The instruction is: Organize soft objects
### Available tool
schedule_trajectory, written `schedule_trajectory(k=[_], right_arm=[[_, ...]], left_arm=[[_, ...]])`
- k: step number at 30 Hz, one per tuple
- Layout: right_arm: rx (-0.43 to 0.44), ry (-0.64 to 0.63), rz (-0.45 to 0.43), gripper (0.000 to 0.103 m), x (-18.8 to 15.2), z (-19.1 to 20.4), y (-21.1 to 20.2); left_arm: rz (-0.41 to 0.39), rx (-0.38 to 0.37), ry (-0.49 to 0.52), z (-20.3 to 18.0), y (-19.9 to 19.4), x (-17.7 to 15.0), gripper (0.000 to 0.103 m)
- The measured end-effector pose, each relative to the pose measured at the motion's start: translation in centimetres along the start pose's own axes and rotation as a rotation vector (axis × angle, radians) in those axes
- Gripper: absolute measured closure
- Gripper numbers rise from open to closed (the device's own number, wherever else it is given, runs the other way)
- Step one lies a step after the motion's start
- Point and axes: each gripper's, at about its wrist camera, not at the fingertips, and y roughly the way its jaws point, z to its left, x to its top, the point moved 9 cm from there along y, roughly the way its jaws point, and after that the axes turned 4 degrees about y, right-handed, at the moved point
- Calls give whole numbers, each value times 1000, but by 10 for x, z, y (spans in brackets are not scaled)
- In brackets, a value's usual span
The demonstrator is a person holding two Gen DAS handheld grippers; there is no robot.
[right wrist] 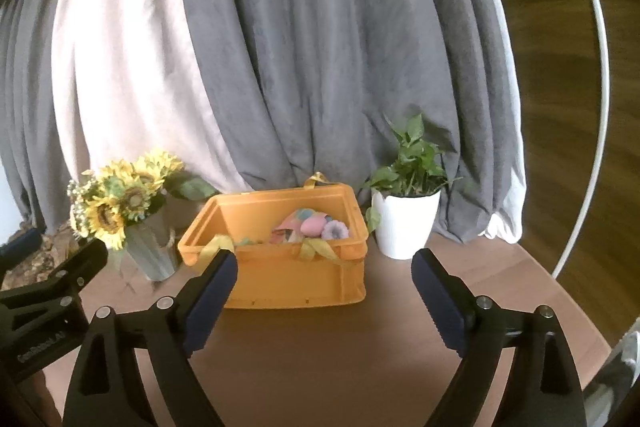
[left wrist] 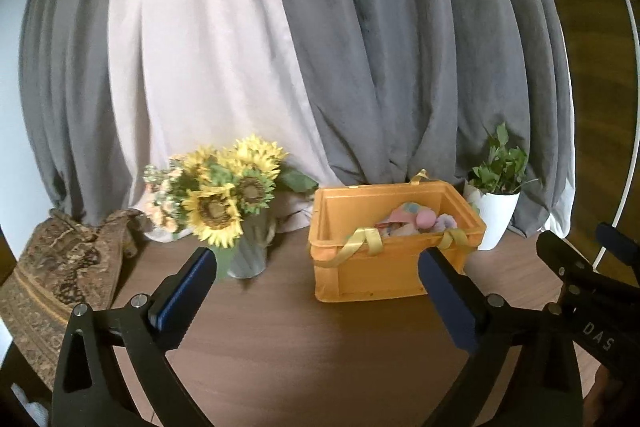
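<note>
An orange plastic crate (left wrist: 372,275) stands on the brown table, also in the right wrist view (right wrist: 296,283). Pastel soft toys (left wrist: 420,221) lie inside it at the back right, pink, purple and patchwork (right wrist: 316,227). Yellow ribbon straps (left wrist: 362,241) hang over its front rim. My left gripper (left wrist: 316,271) is open and empty, short of the crate. My right gripper (right wrist: 324,277) is open and empty, also in front of the crate. Each gripper shows at the edge of the other's view.
A vase of sunflowers (left wrist: 224,199) stands left of the crate (right wrist: 120,207). A white pot with a green plant (left wrist: 496,203) stands right of it (right wrist: 404,219). Grey and pale curtains hang behind. A patterned cloth (left wrist: 60,271) lies at the left.
</note>
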Motion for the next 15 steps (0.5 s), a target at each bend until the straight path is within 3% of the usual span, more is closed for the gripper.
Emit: schedule_trajectory(k=[5,15], right_arm=[[15,2,-10,13,-4,-6,-25],[41,-5,-21,13,-20,-25,-76]], left_arm=[[-7,43,-12,4,-30,-7,0],[-19,54,-24,-6,-92,-35,0]])
